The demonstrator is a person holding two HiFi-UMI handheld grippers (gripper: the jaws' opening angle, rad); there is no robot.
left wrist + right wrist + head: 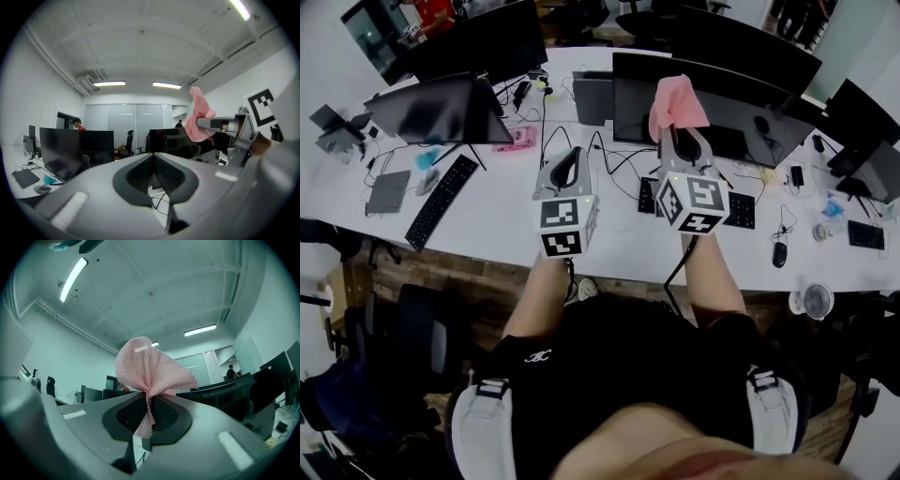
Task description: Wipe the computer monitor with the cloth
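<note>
Both tongs are raised over the white desk (pixel 502 220) in my head view. I see the left gripper (pixel 572 156) beside the right gripper (pixel 680 133), which holds the pink cloth (pixel 677 101) up before a dark monitor (pixel 745 98).

Left gripper view: jaws pressed together, nothing between.

Right gripper view: jaws pinch the cloth's gathered middle.

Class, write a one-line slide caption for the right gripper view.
Right gripper shut on a bunched pink mesh cloth, with dark monitors behind and ceiling lights above.
</note>
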